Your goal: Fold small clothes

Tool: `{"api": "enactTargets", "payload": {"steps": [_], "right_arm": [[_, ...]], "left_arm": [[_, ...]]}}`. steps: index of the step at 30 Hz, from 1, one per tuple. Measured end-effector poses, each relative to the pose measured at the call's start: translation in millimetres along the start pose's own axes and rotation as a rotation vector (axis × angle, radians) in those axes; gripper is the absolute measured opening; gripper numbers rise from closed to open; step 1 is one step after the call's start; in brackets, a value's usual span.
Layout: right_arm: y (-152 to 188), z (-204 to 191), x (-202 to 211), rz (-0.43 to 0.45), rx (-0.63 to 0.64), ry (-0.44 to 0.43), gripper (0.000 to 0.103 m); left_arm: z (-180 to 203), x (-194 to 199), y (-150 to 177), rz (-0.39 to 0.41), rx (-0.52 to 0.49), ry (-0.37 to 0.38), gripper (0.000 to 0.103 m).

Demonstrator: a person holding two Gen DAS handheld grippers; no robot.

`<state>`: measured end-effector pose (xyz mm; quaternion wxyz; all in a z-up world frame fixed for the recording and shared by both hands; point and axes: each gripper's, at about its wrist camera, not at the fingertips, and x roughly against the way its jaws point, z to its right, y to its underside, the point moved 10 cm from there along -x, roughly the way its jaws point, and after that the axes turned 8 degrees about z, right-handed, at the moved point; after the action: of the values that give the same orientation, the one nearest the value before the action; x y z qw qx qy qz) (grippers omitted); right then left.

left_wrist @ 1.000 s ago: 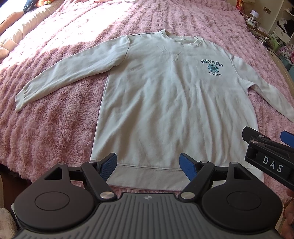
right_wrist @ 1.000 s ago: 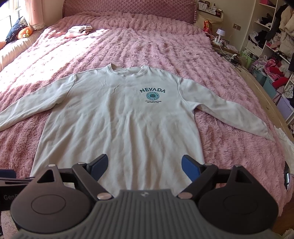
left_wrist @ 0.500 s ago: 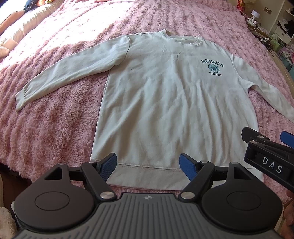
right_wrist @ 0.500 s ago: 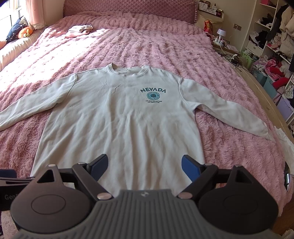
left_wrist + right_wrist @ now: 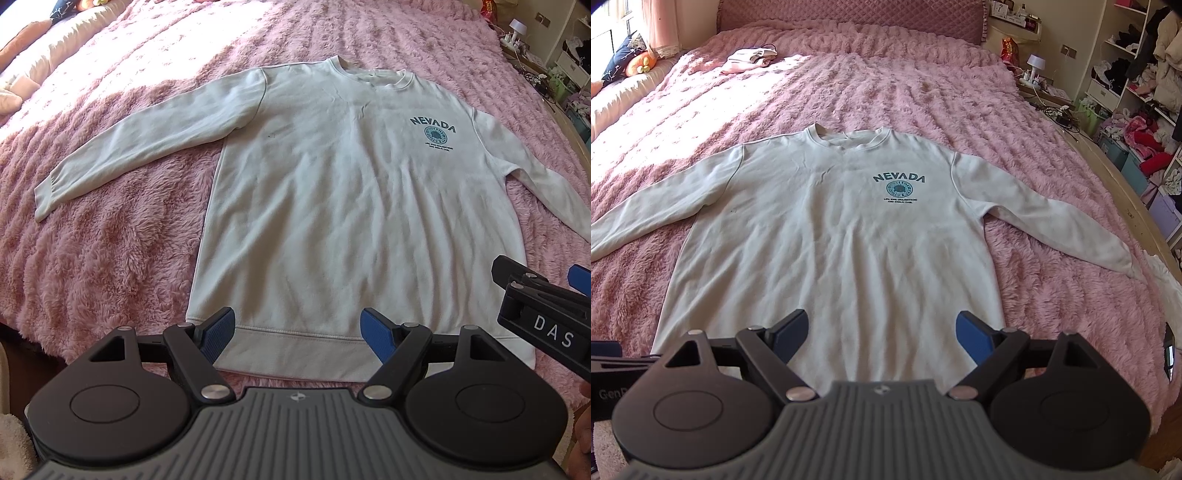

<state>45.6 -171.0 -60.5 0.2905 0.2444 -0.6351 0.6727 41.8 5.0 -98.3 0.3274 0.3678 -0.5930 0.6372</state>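
Sweatshirt (image 5: pixel 351 206) flat on bedspread (image 5: pixel 92 258), both tools agape.

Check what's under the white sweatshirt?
The sweatshirt lies flat, front up, on the fluffy pink bedspread, which shows all around it. Whatever is directly beneath the fabric is covered; no lump suggests anything there.

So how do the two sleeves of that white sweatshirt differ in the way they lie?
In the right wrist view, the sweatshirt's left-side sleeve runs off the picture's edge, its cuff unseen; the right-side sleeve shows whole, its cuff close to the side edge of the pink bedspread. The left-side sleeve looks nearly straight; the right-side one bends slightly downward. Both lie flat, spread outward and unfolded.
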Motion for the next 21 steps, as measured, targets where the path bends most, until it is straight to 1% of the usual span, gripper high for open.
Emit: {"api": "enactTargets", "payload": {"steps": [16,19,21], "right_arm": [[3,0,-5,-0.013,-0.006,-0.006,0.083],[2,3,-6,-0.005,-0.019,-0.002,0.083],[1,10,-8,0.009,-0.043,0.004,0.083]], "left_arm": [[0,-1,1,-0.006,-0.001,-0.002,0.090],[2,-2,0,0.001,0.002,0.018,0.090],[9,-3,-2,0.005,-0.007,0.055,0.090]]}}
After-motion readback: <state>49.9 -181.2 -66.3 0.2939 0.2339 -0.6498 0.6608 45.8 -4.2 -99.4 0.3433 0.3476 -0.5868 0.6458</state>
